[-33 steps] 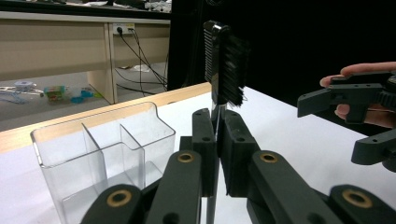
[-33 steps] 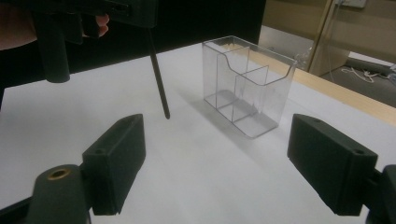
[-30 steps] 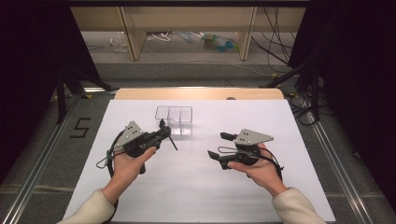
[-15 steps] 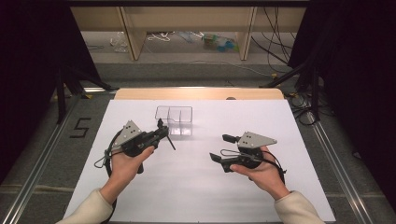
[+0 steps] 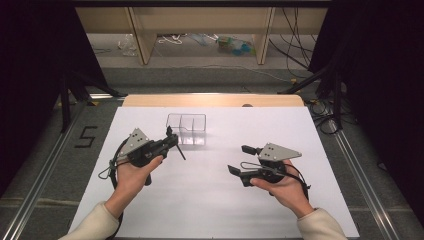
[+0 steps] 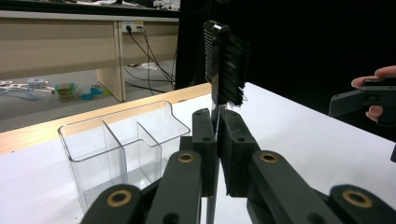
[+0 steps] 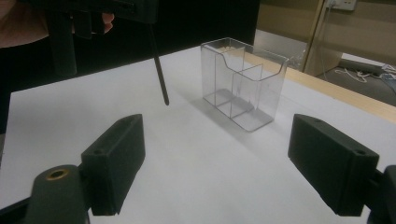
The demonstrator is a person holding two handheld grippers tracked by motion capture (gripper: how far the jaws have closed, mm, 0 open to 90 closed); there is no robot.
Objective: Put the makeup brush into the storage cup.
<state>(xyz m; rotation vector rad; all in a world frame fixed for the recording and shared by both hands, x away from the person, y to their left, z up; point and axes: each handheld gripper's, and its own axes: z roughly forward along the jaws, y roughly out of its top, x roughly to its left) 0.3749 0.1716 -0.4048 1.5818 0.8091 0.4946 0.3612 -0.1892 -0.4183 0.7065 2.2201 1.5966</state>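
High view: left gripper (image 5: 167,142) clamps black brush (image 5: 174,141) by thin handle, bristle head above fingertips, handle tip hanging below, clear of white table (image 5: 210,200). Clear plastic organizer (image 5: 186,129) stands upright just beyond fingertips, compartments open upward, likely destination for brush. Left gripper view: jaws pinched tight on stem, bristle head (image 6: 225,65) upright above pads, a hold suited to lowering handle-first into a slot. Right gripper (image 5: 240,160) waits apart, jaws spread wide, nothing between pads (image 7: 116,161), free to steady organizer if needed.
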